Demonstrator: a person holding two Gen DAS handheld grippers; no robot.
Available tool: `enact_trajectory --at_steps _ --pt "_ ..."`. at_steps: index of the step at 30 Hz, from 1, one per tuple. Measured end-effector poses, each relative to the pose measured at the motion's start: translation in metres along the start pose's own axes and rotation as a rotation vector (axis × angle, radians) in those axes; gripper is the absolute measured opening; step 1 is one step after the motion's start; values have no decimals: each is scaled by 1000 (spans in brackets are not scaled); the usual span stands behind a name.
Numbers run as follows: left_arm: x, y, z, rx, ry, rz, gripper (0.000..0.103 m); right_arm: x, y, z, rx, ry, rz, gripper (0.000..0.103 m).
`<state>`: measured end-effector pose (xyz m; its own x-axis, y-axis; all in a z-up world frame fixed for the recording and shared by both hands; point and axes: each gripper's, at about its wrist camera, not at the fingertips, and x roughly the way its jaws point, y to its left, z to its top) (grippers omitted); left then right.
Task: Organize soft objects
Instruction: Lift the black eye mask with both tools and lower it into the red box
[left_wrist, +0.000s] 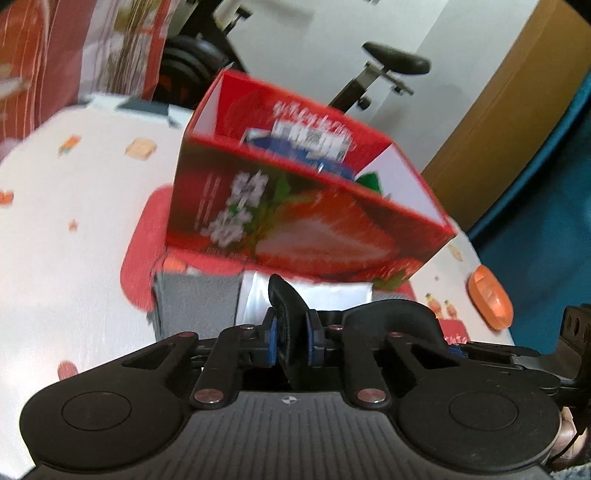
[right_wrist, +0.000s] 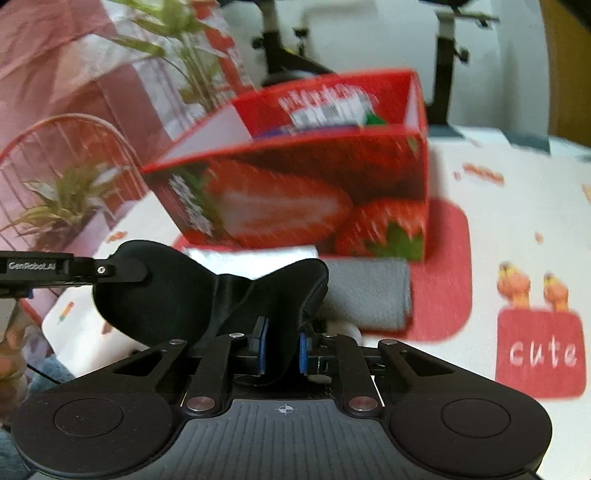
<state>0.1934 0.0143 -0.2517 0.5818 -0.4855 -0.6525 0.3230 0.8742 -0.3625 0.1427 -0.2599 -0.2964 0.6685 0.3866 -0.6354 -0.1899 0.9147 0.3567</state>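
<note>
A black sleep mask hangs between both grippers, just above the table. In the right wrist view my right gripper is shut on its right lobe, blue pads pressing the fabric. My left gripper comes in from the left, clamped on the other end. In the left wrist view my left gripper pinches a fold of the mask, and the right gripper holds its far end. An open red strawberry-print box stands just behind, with a printed packet inside. A folded grey cloth and a white item lie before the box.
The box and cloths rest on a red mat over a white cartoon-print tablecloth. An orange oval object lies near the table's right edge. A red wire basket with plants stands at the left. An exercise bike stands behind the table.
</note>
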Motion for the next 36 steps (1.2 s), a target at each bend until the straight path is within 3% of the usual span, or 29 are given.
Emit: enact_trajectory --at_steps 13,20,27,32,36 --pt "-52 -26 55 79 -250 -42 15 -49 26 75 -170 -242 27 13" --pt "-44 -43 104 155 -341 -13 15 -44 34 137 -236 -320 11 13" --pt "20 -34 148 143 -203 33 15 13 21 186 -174 -187 -27 11" --pt "64 -23 149 154 -60 65 15 49 3 182 -95 -46 -54 11" --pt "79 -16 145 162 5 70 15 64 -9 173 -45 26 -59 11"
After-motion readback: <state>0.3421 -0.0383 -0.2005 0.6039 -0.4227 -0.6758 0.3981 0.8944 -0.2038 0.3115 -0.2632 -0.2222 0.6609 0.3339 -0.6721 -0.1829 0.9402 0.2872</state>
